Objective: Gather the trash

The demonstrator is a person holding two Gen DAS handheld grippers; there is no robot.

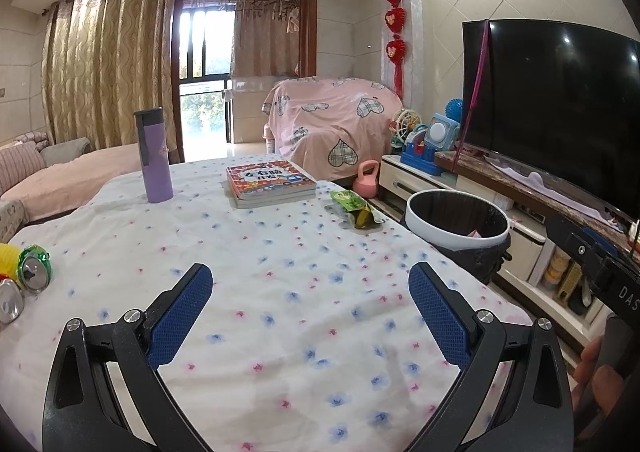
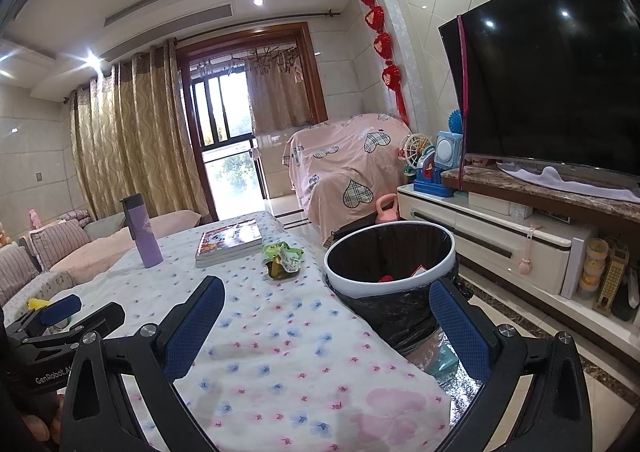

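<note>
Blue-padded jaws of left gripper [image 1: 310,286] and right gripper [image 2: 326,302] are hanging spread and empty. Crushed cans [image 1: 34,272] are lying left of the left jaws, a green wrapper [image 2: 282,260] is sitting ahead on the surface [image 1: 280,252], both uncollected. Bin [image 2: 390,252] beyond the right jaws is already holding some trash.

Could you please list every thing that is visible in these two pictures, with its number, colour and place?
wrapper: 1, green, on the table near the bin
cans: 2, green and silver, crushed, table's left edge
yellow item: 1, behind the cans
bottle: 1, purple, upright on the table
books: a small stack, red cover, far end of table
table: 1, white flowered cloth
bin: 1, white rim, black bag, beside the table
kettlebell: 1, pink, on the floor
TV: 1, black, on the right
left gripper: open, empty
right gripper: open, empty
</note>
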